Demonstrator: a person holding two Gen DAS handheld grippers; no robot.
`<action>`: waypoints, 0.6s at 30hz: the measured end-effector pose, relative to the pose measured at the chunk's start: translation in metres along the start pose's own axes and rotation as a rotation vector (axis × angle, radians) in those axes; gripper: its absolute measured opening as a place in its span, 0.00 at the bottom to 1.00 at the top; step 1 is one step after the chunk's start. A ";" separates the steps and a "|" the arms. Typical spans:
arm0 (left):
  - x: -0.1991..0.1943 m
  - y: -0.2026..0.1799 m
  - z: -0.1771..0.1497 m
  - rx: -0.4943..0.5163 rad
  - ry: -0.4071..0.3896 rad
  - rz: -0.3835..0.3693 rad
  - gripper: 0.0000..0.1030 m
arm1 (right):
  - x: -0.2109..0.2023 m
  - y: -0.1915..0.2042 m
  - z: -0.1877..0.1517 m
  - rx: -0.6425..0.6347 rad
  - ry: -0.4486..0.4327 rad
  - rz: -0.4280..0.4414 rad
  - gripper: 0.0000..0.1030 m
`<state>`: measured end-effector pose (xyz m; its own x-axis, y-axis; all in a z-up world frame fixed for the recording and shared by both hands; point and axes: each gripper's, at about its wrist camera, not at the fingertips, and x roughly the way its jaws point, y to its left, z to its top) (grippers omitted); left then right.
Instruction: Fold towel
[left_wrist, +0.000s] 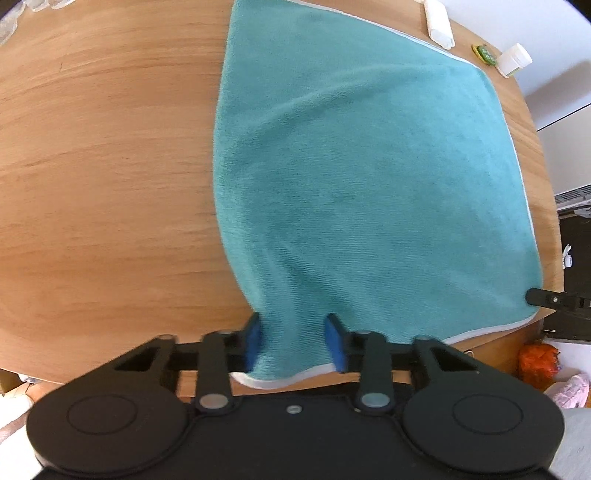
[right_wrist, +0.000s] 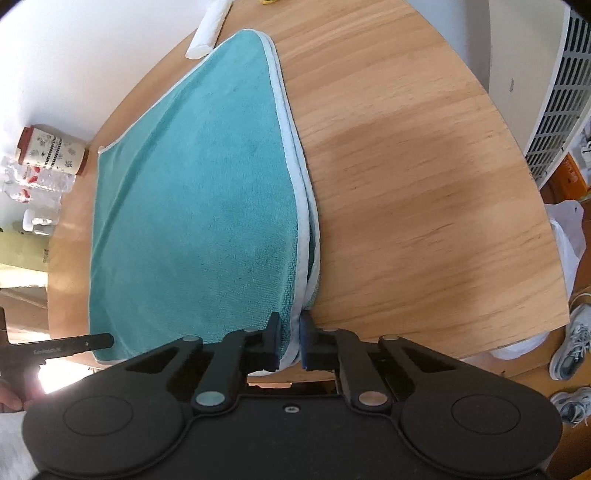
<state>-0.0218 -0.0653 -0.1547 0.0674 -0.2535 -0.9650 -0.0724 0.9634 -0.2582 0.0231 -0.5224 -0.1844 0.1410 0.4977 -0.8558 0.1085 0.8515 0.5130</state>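
A teal towel (left_wrist: 351, 177) with a white border lies folded in two layers on the round wooden table (left_wrist: 92, 166). Its near left corner sits between the blue pads (left_wrist: 253, 343) of my left gripper (left_wrist: 293, 325), whose fingers stand wide apart, open. In the right wrist view the towel (right_wrist: 195, 206) shows its doubled white edges down its right side. My right gripper (right_wrist: 290, 321) is shut on those edges at the near right corner. One finger of the right gripper (left_wrist: 535, 297) shows at the towel's corner in the left view, and a left gripper finger (right_wrist: 92, 341) shows in the right view.
A white roll (left_wrist: 437, 22), a small green item (left_wrist: 484, 53) and a white bottle (left_wrist: 513, 59) lie behind the towel. A patterned canister (right_wrist: 51, 151) and clear bottles (right_wrist: 33, 188) stand at the far left rim. A white slatted appliance (right_wrist: 557, 92), a bag and shoes (right_wrist: 572, 350) are beyond the table.
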 end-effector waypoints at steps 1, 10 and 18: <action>0.002 0.000 0.000 0.000 -0.002 -0.003 0.13 | 0.000 0.000 0.000 -0.002 0.006 0.005 0.09; 0.011 0.000 -0.011 -0.011 0.017 -0.025 0.10 | -0.005 0.010 -0.015 -0.031 0.077 0.036 0.08; -0.016 0.006 -0.002 -0.046 0.013 -0.080 0.10 | -0.020 0.036 -0.013 -0.011 0.069 0.129 0.08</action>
<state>-0.0256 -0.0554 -0.1405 0.0615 -0.3312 -0.9415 -0.1130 0.9350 -0.3363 0.0113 -0.4999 -0.1497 0.0846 0.6131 -0.7855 0.0830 0.7812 0.6187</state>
